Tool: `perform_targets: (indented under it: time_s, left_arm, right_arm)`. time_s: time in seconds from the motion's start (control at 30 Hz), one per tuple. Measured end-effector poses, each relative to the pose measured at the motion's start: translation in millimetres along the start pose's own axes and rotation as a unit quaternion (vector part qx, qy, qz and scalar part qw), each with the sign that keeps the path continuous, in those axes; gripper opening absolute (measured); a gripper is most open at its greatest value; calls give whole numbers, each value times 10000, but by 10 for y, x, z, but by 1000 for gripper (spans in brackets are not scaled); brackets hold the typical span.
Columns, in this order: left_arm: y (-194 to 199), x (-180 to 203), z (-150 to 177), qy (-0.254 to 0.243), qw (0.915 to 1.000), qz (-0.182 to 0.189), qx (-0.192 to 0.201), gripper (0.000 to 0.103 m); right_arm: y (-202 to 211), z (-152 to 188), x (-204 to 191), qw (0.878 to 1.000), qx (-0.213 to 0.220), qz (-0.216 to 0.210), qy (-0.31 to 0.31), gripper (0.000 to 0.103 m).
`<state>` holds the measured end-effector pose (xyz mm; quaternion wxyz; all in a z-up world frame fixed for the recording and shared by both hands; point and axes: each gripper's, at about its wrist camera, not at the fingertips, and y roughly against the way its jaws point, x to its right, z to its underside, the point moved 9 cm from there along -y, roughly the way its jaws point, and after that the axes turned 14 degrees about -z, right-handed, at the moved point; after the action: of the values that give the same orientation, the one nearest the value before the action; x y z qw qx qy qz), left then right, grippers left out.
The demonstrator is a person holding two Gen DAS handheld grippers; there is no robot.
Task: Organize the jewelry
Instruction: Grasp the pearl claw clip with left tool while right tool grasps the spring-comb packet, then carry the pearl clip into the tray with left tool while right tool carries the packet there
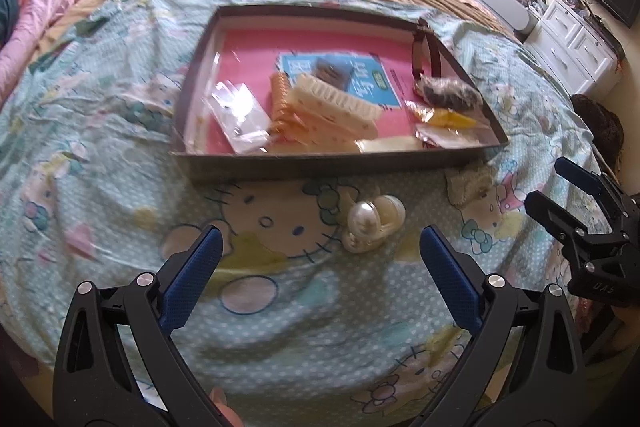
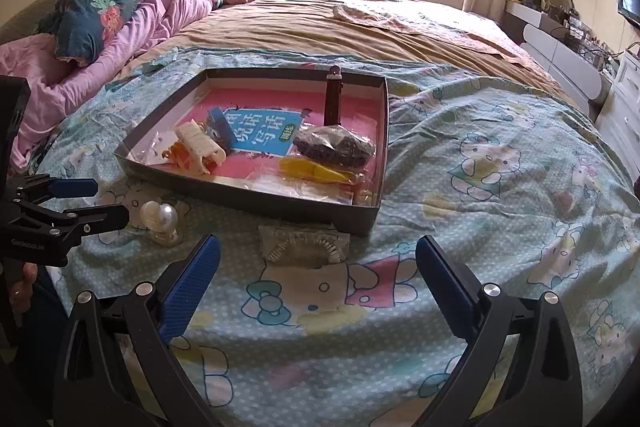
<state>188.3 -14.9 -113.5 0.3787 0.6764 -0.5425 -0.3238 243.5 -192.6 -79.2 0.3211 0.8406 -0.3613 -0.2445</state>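
Jewelry pieces lie loose on the bed: a pearly clip (image 1: 374,225) at eleven o'clock of the left gripper (image 1: 320,267), and a toothed comb clip (image 2: 304,247) at twelve o'clock of the right gripper (image 2: 318,281). Both jaws are spread, holding nothing. I'd judge this the approach; next, each closes on its piece and carries it into the tray (image 2: 256,197).

Both wrist views look steeply down and forward along open fingers, close over the bedsheet (image 1: 100,147). They share the tray (image 1: 248,167) (image 2: 248,197) at 12 o'clock; the left camera sits left of the right one.
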Motion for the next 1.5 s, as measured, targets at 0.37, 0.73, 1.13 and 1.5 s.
perform_targets:
  time_s: [0.37,0.73,1.13,1.5]
  left_arm:
    - [-299,289,38,-185,9991,281,-273,31]
    - [-161,210,47,-216,9992,324,-130,25]
    - [108,77,-134,-114,9994,259,187,20]
    - [326,-98,-385,86,9983,338,467,1]
  right_arm:
    - [-234,197,160,9995,-294,39,-125,97]
    - [-667,176,161,9978,-487,-116,-434,97]
    - [-571,103,-69,9977,-443,-454,-251,65]
    - [-176,-339,-233,9982,110,-586,39,64]
